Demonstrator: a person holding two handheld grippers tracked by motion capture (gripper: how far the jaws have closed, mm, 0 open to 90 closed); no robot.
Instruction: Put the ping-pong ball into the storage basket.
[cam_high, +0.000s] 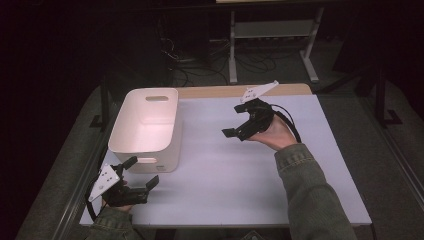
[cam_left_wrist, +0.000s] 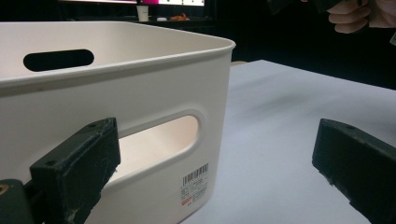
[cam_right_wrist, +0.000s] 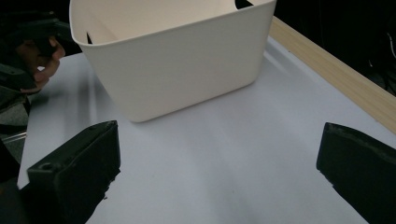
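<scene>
- White bin (cam_high: 150, 125): stands upright on the left part of the counter (cam_high: 240, 170), open side up, with a slot handle in its near end wall and another in the far one. A barcode label (cam_left_wrist: 195, 183) sits low on the near wall, under the handle slot (cam_left_wrist: 159, 135).
- Left claw (cam_high: 142, 172): low at the counter's near left corner, just before the bin's near wall; jaws spread wide, holding nothing. In the left gripper view one jaw lies in front of the handle slot, the other well out over bare counter.
- Right claw (cam_high: 235, 127): raised over the middle of the counter, well apart from the bin's right side and aimed toward it; jaws wide apart, empty.
- Step in hand, as judged: taking hold of the bin. A sound grasp would put one left jaw through the near handle slot and the other over the rim above it, closing squarely so the thin wall does not flex or tip.
- Surroundings: a wooden strip (cam_right_wrist: 327, 70) edges the counter's far side; cables and a metal frame (cam_high: 272, 37) stand on the floor beyond.
- Obstructions: nothing lies between either claw and the bin.
</scene>
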